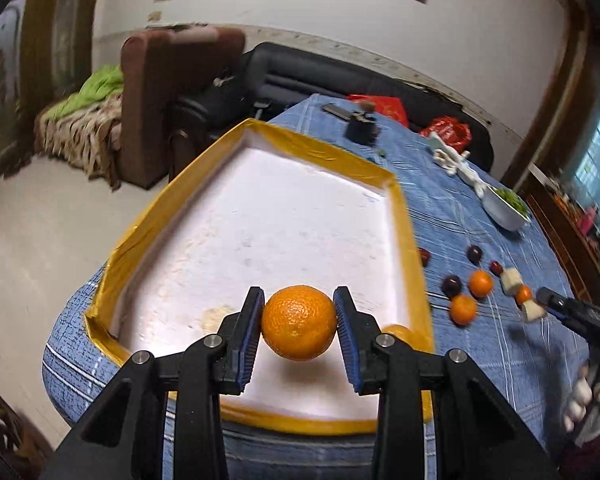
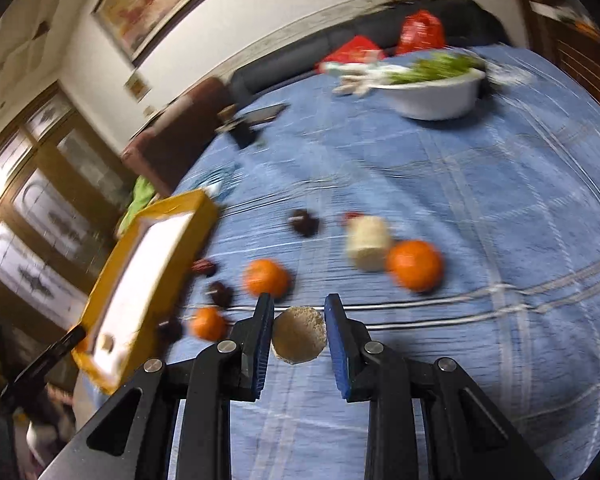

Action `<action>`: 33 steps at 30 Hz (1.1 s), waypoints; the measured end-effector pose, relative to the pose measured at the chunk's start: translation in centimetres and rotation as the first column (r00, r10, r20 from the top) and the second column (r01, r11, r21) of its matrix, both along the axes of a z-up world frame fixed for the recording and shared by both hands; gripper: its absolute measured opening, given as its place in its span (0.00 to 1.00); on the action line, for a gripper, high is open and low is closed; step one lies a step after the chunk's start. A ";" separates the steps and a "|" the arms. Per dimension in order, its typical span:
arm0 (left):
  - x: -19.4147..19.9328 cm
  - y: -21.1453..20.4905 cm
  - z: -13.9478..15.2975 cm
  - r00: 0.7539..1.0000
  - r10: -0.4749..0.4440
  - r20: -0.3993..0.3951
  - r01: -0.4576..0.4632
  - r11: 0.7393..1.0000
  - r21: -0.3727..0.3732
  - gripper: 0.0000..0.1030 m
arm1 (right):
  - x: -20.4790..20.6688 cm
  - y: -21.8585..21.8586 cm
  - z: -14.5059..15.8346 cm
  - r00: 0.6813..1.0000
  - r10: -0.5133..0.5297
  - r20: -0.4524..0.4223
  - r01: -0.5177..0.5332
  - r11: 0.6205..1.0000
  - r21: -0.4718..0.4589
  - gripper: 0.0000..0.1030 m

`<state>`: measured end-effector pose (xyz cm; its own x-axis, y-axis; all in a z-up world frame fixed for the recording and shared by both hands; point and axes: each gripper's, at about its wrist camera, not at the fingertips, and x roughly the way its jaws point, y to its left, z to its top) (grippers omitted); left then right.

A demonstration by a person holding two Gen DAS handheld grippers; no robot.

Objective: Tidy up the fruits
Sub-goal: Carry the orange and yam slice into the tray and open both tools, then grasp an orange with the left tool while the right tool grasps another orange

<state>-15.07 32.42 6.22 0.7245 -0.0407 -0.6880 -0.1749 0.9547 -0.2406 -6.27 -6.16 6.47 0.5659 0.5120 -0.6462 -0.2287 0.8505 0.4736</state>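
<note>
In the left wrist view my left gripper (image 1: 299,322) is shut on an orange (image 1: 299,323), held above the white floor of the yellow-rimmed tray (image 1: 404,216). A second orange (image 1: 399,333) peeks out behind the right finger, inside the tray by its rim. In the right wrist view my right gripper (image 2: 298,330) is shut on a pale round fruit chunk (image 2: 299,335) lifted over the blue cloth. Beyond it lie loose oranges (image 2: 416,265), another pale chunk (image 2: 367,243) and dark plums (image 2: 305,222). The right gripper (image 1: 540,305) also shows at the right of the left wrist view, holding its chunk.
A white bowl of greens (image 2: 436,98) stands at the far side of the blue-clothed table (image 2: 480,184). A dark phone (image 2: 266,114) and a small black object lie beyond the tray. Red bags (image 2: 420,32) rest on a dark sofa behind. The tray (image 2: 148,276) sits at the table's left.
</note>
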 end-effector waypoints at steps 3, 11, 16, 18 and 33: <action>1.2 1.1 -0.7 1.000 0.013 -0.023 -0.013 1.000 -0.015 0.34 | -0.4 3.8 1.3 0.996 0.093 0.011 -0.093 0.996 -0.014 0.29; 3.0 3.7 -1.9 0.997 0.056 -0.059 -0.064 0.987 -0.145 0.37 | -0.2 15.9 2.0 0.946 0.323 -0.017 -0.323 0.946 -0.027 0.29; 1.1 4.7 -1.5 0.997 0.075 -0.010 -0.075 0.976 -0.206 0.59 | 0.8 21.9 0.9 0.915 0.400 -0.049 -0.403 0.911 -0.091 0.29; 0.0 5.1 -1.2 0.996 0.083 0.016 -0.077 0.969 -0.233 0.60 | 1.3 24.1 0.0 0.905 0.420 -0.066 -0.425 0.897 -0.118 0.30; -3.0 4.1 -0.3 0.995 0.092 0.038 -0.080 0.964 -0.254 0.75 | 1.8 15.6 2.5 0.956 0.294 0.015 -0.291 0.951 -0.108 0.62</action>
<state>-18.08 36.48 5.90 0.7652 -0.1443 -0.6274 -0.2359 0.8439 -0.4819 -4.49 9.42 8.97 0.4213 0.5893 -0.6893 -0.4877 0.7881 0.3756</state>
